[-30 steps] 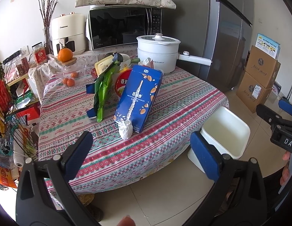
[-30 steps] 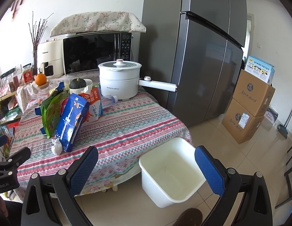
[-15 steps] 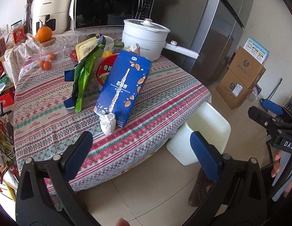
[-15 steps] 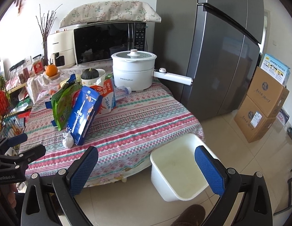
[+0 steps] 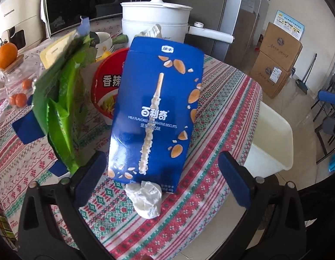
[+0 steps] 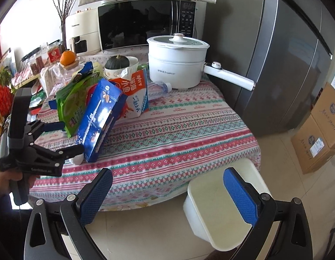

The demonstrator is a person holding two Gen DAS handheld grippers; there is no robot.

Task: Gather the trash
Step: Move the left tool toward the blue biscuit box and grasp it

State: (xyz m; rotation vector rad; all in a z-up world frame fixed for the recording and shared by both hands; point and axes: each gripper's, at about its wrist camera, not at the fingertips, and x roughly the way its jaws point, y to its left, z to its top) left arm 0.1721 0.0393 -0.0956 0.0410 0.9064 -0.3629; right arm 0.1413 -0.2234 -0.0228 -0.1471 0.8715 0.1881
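A blue biscuit box (image 5: 154, 112) leans on other packages on the round table; it also shows in the right wrist view (image 6: 100, 119). A crumpled white tissue (image 5: 145, 197) lies at its near end. My left gripper (image 5: 161, 177) is open, its pads either side of the box's lower end and the tissue, touching nothing. It shows in the right wrist view (image 6: 63, 138) too. A green snack bag (image 5: 61, 112), a red noodle bowl (image 5: 104, 86) and a white-orange carton (image 6: 135, 93) lie beside the box. My right gripper (image 6: 167, 197) is open and empty above the floor. A white bin (image 6: 228, 203) stands on the floor by the table.
A white electric pot (image 6: 178, 60) with a long handle stands at the back, with a microwave (image 6: 143, 23) and a fridge (image 6: 275, 54) behind. A plastic bottle (image 6: 161, 86) lies by the pot. Cardboard boxes (image 6: 319, 127) stand at the right. Oranges (image 5: 6, 54) sit at the left.
My left gripper has moved forward and down over the table, close to the blue box and tissue. My right gripper has moved closer to the table and bin. Both stay open.
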